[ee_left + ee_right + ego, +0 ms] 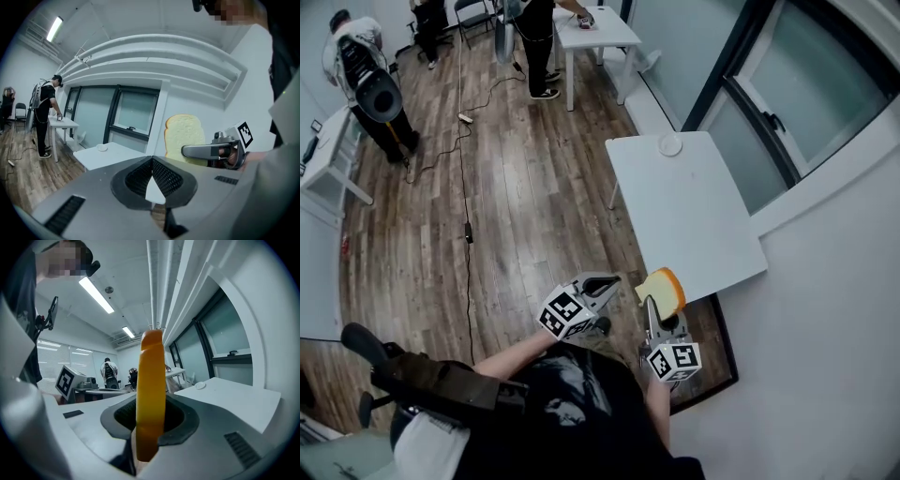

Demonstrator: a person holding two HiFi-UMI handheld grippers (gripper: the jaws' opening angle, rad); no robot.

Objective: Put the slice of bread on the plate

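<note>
A slice of bread (663, 291) with a golden crust stands upright in my right gripper (655, 309), which is shut on its lower part. In the right gripper view the bread (151, 380) shows edge-on between the pads. The left gripper view shows the slice's pale face (183, 133) off to the right. My left gripper (612, 280) hovers beside it at the left, shut with nothing in it. Both are over the floor at the near corner of a white table (694, 216). A small white plate (670, 144) sits at the table's far end, also visible as the plate (101, 148) and the plate (200, 386).
The wall and windows (787, 103) run along the table's right side. A second white table (595, 33) stands farther off with a person (539, 47) at it. Another person (366, 75) stands at the far left. A cable (467, 187) lies across the wood floor.
</note>
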